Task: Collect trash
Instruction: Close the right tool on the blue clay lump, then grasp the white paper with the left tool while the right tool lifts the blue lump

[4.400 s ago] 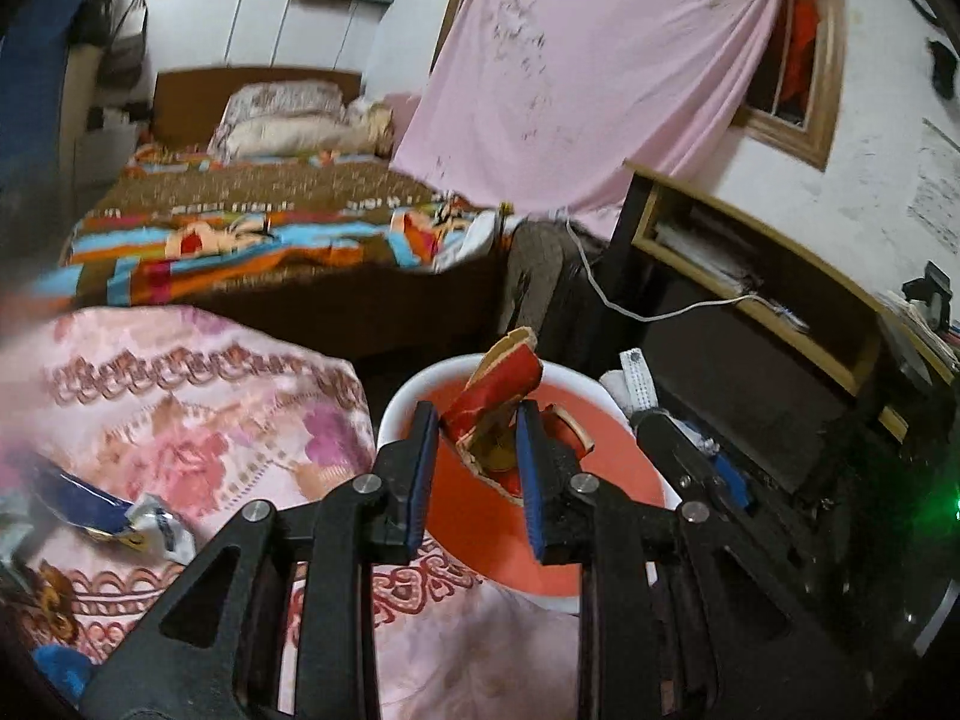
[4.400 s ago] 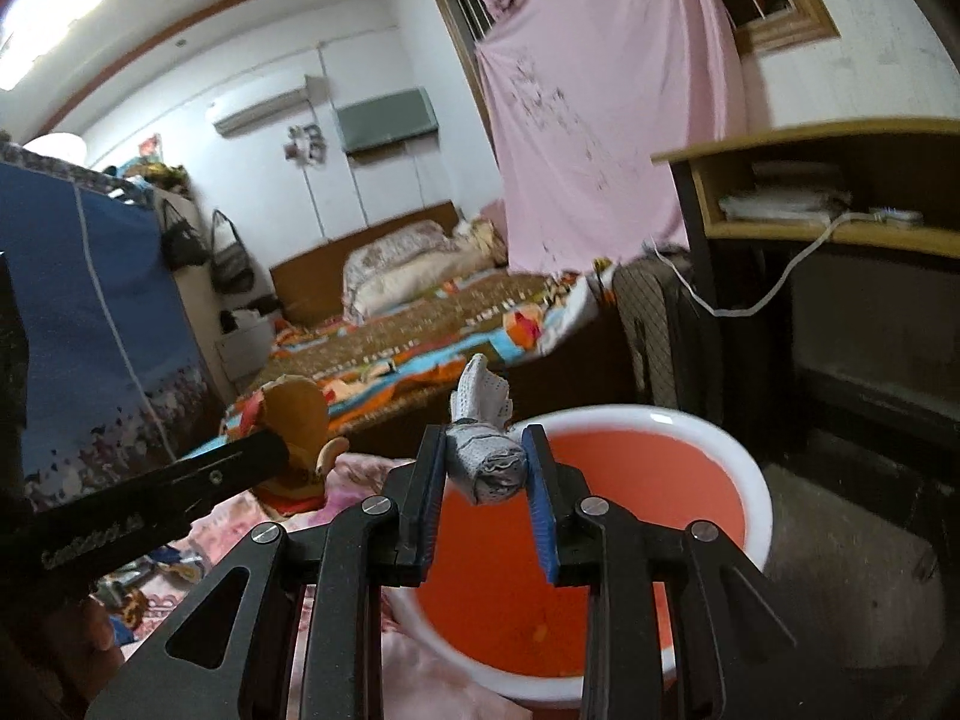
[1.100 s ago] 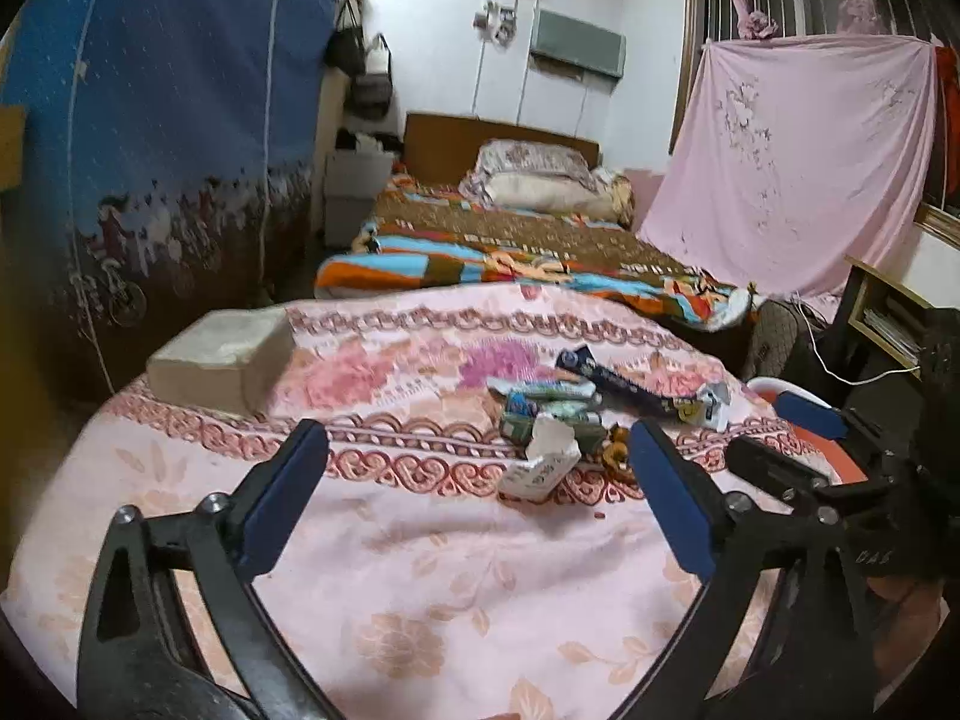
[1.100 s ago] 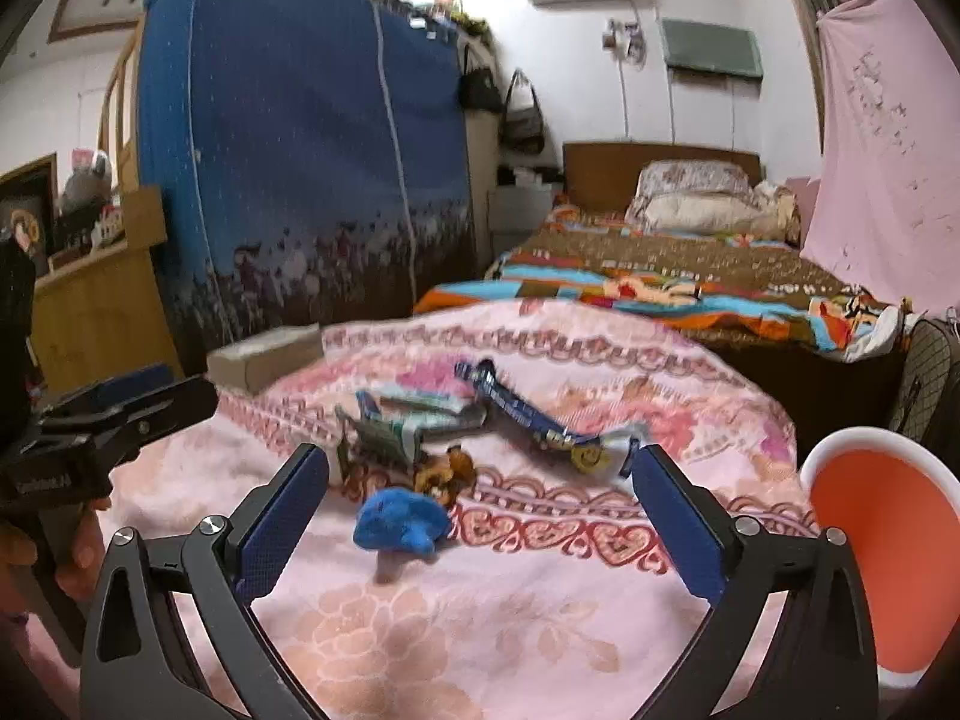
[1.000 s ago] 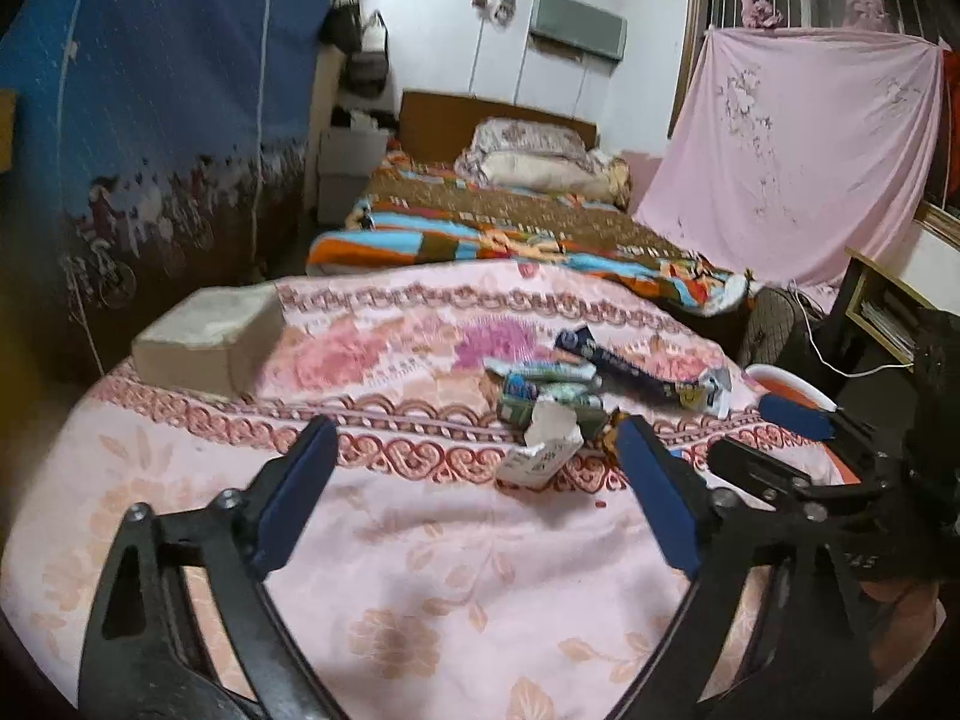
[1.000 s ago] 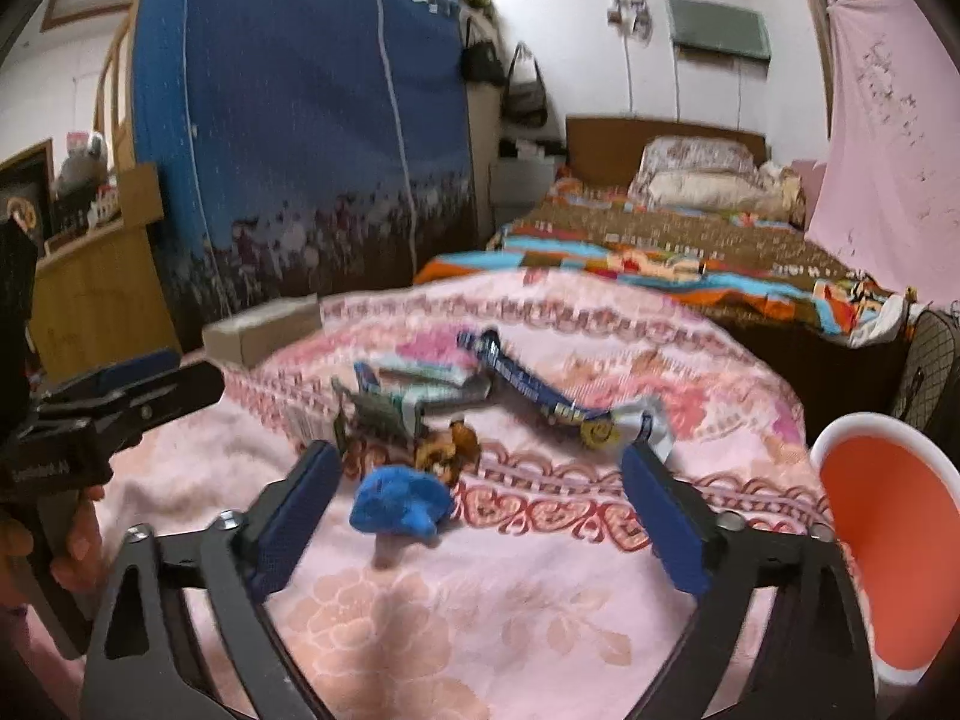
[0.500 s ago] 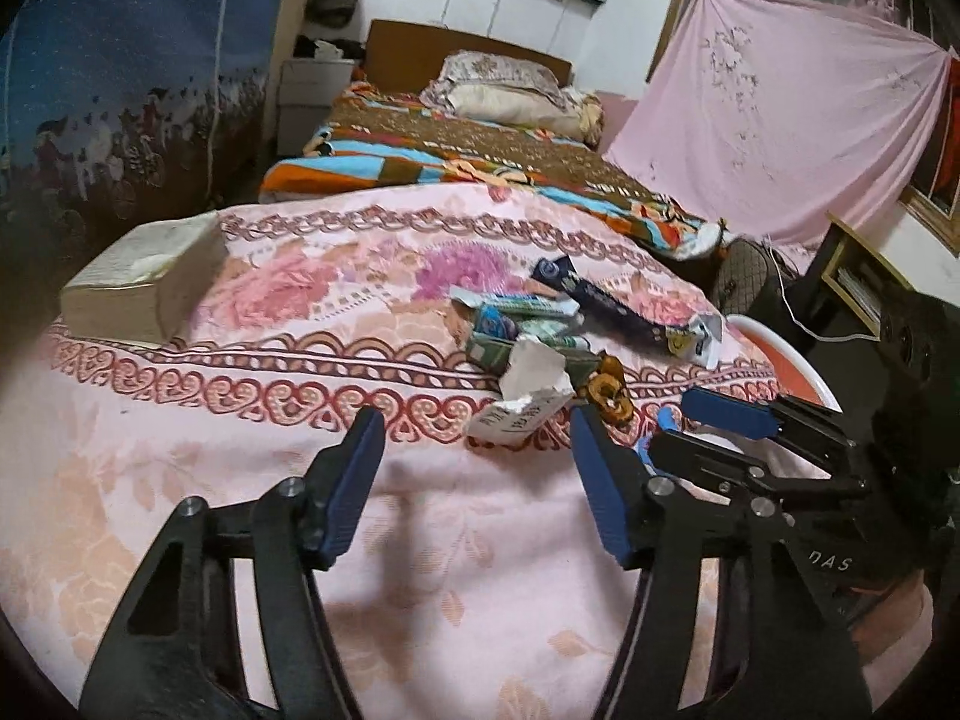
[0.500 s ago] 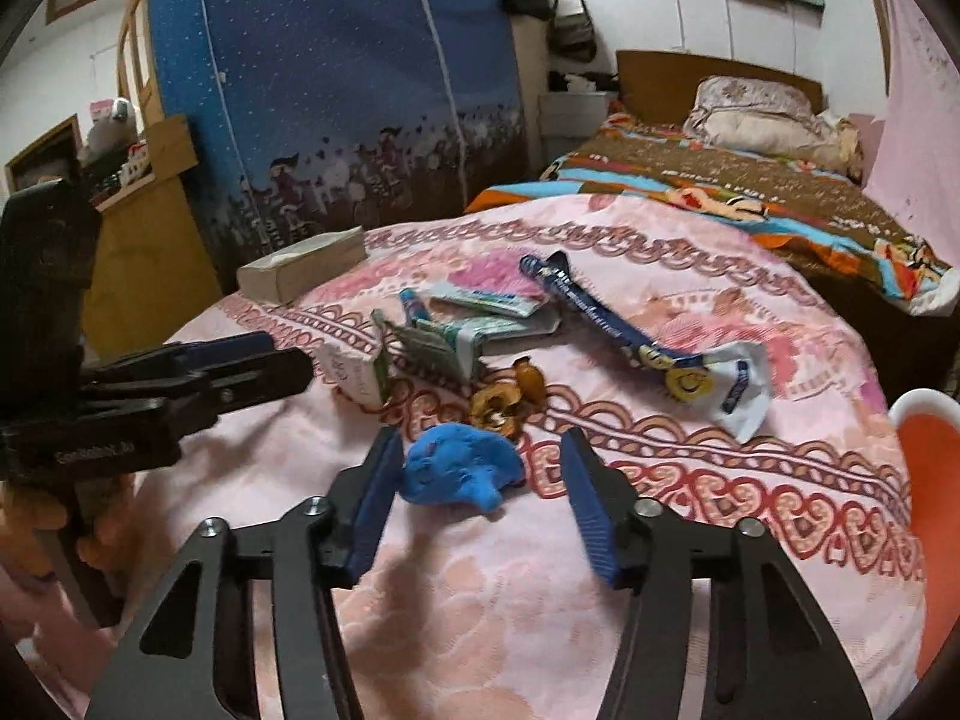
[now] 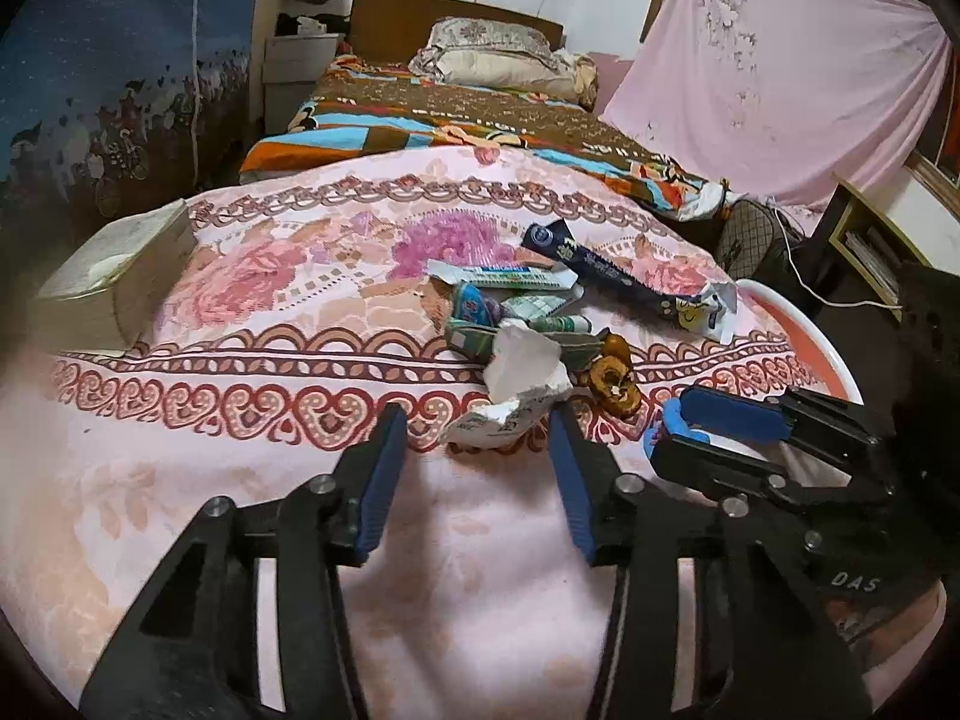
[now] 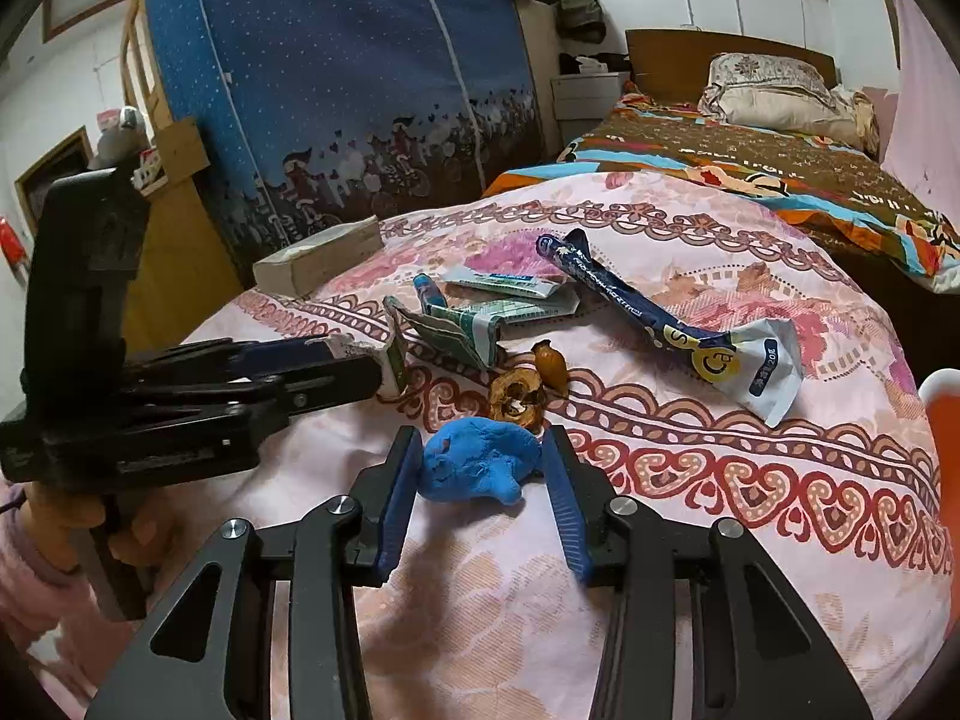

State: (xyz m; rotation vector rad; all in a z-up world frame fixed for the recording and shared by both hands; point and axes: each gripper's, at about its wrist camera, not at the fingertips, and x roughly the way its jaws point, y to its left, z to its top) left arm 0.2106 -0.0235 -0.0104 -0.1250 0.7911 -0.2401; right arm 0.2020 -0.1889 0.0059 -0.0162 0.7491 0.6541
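Note:
Trash lies on a round table under a pink floral cloth (image 9: 240,480). My left gripper (image 9: 474,420) points down at a torn white carton (image 9: 522,384). Its jaws are closing; the carton sits by the right finger and the left pad stands clear of it. My right gripper (image 10: 480,444) straddles a crumpled blue wad (image 10: 474,468). Its jaws are closing too, with the pads right at the wad's sides and no squeeze visible. Each gripper also shows in the other's view: the right gripper (image 9: 669,432) and the left gripper (image 10: 354,363).
Beyond the carton lie a dark blue wrapper (image 9: 606,273), green-white packets (image 9: 516,312) and brown fruit scraps (image 9: 612,384). An orange basin with a white rim (image 9: 798,330) stands off the table's right. A tissue box (image 9: 114,276) sits far left. A hand (image 10: 126,540) holds the left gripper.
Earlier both grippers held trash over the basin. Within the last second both have narrowed from wide open and dipped toward the table, the left around the carton, the right around the blue wad.

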